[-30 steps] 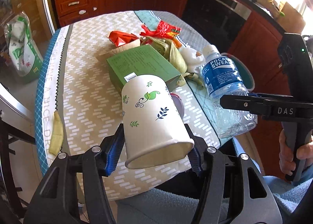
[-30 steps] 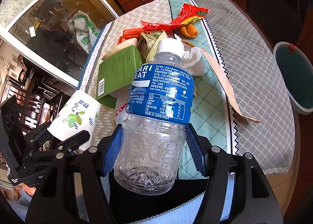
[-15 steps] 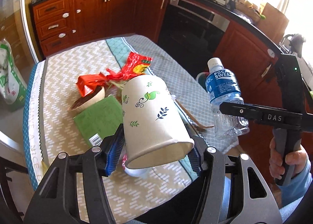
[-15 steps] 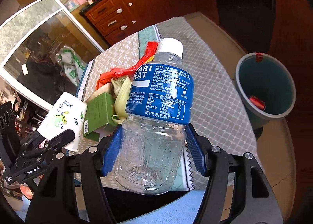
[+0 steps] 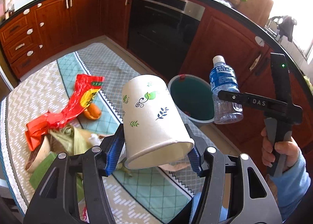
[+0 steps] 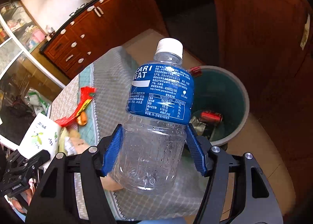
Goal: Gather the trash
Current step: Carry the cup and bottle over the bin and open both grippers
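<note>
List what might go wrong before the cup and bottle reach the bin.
1. The left tool pinches the paper cup only near its rim, tilted; it may crush or slip out.
2. The right tool holds the plastic bottle beside the bin, not clearly over it; an early release could land it on the floor.
</note>
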The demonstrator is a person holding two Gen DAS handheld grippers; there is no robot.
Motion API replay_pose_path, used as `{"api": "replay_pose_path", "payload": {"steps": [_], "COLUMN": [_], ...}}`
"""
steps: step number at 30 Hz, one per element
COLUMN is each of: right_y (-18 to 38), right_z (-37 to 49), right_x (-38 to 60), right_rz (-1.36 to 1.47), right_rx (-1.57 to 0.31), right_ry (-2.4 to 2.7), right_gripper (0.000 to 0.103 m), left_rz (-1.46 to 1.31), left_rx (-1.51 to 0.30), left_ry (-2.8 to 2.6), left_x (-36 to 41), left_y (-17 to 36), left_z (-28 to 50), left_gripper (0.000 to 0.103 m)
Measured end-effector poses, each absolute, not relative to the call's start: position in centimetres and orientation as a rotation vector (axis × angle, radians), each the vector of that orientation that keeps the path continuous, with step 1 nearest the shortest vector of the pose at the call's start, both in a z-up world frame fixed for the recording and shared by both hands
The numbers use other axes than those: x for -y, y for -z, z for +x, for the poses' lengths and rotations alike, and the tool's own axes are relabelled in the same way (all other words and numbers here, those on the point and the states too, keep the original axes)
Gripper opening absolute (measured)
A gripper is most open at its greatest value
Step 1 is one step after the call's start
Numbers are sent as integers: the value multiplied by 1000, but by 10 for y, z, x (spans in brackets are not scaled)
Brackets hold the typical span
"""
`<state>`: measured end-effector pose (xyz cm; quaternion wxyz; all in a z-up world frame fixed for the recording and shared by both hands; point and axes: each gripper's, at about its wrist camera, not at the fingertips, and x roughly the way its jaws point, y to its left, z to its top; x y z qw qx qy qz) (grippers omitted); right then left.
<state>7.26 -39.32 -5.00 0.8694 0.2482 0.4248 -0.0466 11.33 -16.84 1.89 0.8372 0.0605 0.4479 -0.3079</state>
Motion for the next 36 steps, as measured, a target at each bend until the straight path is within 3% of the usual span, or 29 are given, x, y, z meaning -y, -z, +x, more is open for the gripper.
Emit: {"api": "replay_pose_path", "payload": {"steps": [8,20,36], "right_y": [118,206,243], "right_z": [119,174,189], "right_x": [472,475,446], "right_rz": [565,639,841], "right_rx": [-978,-1135,-1212], "right_ry": [216,145,-19], "right_gripper": [61,61,61], "left_rz": [164,154,129], "left_rx": [-1019,-1120,-1165], "left_ry": [690,697,689], "left_x": [231,258,257], "left_y": [4,40,57], "left_z": [155,185,198], "left_gripper": [60,61,61]}}
